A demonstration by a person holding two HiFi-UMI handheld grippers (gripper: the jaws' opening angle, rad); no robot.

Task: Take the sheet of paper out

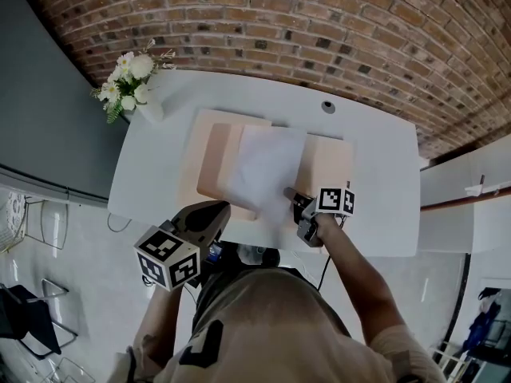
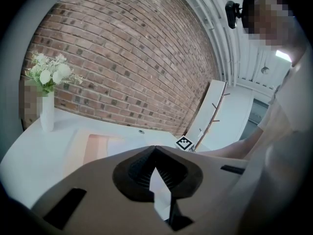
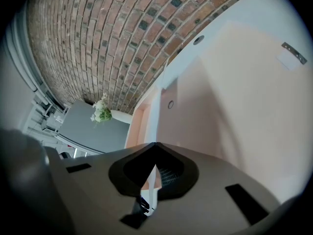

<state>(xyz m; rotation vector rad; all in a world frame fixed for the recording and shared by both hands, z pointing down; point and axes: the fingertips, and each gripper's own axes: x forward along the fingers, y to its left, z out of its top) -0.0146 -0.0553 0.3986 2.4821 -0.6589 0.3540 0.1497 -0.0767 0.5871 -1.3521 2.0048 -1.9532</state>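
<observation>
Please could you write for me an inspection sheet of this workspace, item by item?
Surface: white table with a round grommet hole.
Job's things: white sheet of paper lying on stacked peach folders.
Clutter: white vase of white flowers.
Grippers: right gripper fingers closed, at the sheet's near edge, grip not confirmed; left gripper closed, empty, at the table's near edge.
Cables: dark cable below the table.
Surroundings: red brick wall.
</observation>
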